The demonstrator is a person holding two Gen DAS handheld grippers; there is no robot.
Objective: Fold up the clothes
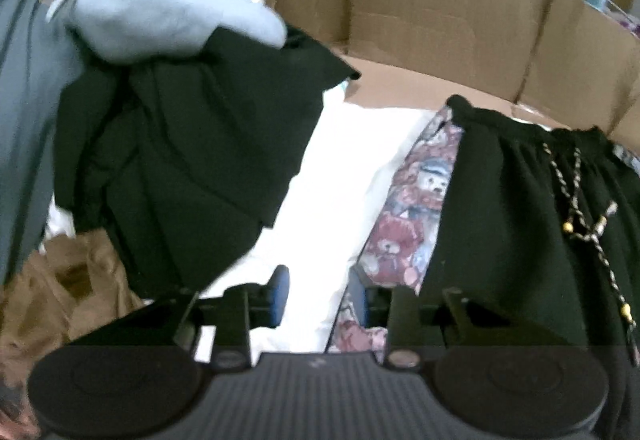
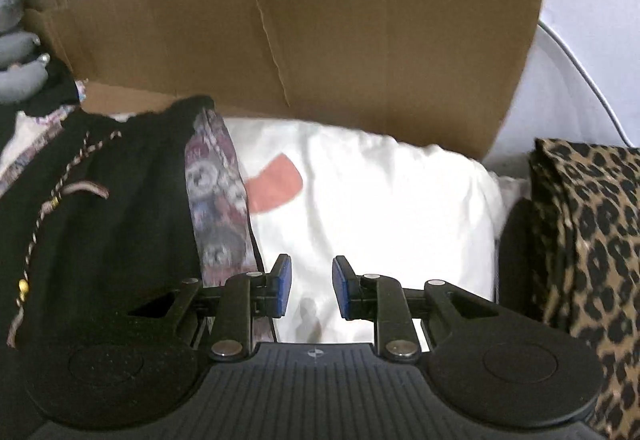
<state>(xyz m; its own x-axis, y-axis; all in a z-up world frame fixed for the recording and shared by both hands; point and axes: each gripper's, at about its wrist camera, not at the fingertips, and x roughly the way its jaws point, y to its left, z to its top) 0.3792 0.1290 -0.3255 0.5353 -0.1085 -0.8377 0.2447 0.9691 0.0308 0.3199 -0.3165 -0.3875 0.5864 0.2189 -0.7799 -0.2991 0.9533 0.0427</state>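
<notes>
A black garment with a braided, beaded drawstring (image 1: 520,207) (image 2: 100,215) lies flat over a teddy-bear print cloth (image 1: 416,199) (image 2: 218,207). A second dark garment (image 1: 192,159) is heaped at the left in the left wrist view, under a grey plush toy (image 1: 160,11). A white cloth with a pink patch (image 2: 360,199) (image 1: 320,199) covers the surface. My left gripper (image 1: 320,298) is open above the white cloth and the edge of the print cloth. My right gripper (image 2: 311,288) is open over the white cloth, holding nothing.
A cardboard wall (image 2: 300,39) (image 1: 440,19) stands behind the clothes. A leopard-print fabric (image 2: 588,248) lies at the right. A crumpled brown paper bag (image 1: 68,292) sits at the lower left, and grey fabric (image 1: 24,99) hangs along the left edge.
</notes>
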